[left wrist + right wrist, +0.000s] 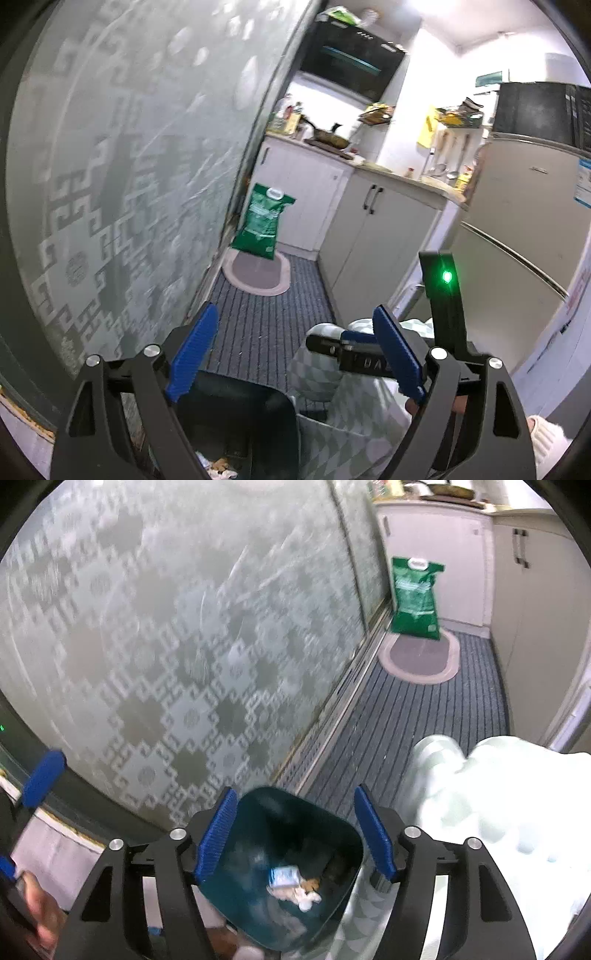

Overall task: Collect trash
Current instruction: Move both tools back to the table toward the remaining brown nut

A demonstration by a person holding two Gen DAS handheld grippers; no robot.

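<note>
a narrow kitchen with striped mat (417, 716) and frosted door (166, 627) at 10 o'clock; both grippers, left (295, 354) and right (295, 834), gape empty, the bin (280, 871) of trash (295, 886) just under the right one.

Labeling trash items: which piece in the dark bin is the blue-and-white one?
The small blue-and-white packet, uppermost in the dark teal plastic bin; the crumpled white tissue and tan scrap sit right of it.

Bin (280, 867) at the bottom of the frame looks like smooth, dark plastic with crumpled paper scraps (295, 886) inside. Upper left is frosted, etched glass door (166, 627). Floor mat (406, 716) is ribbed, rough fabric, and the green sack (415, 594) looks glossy plastic.
</note>
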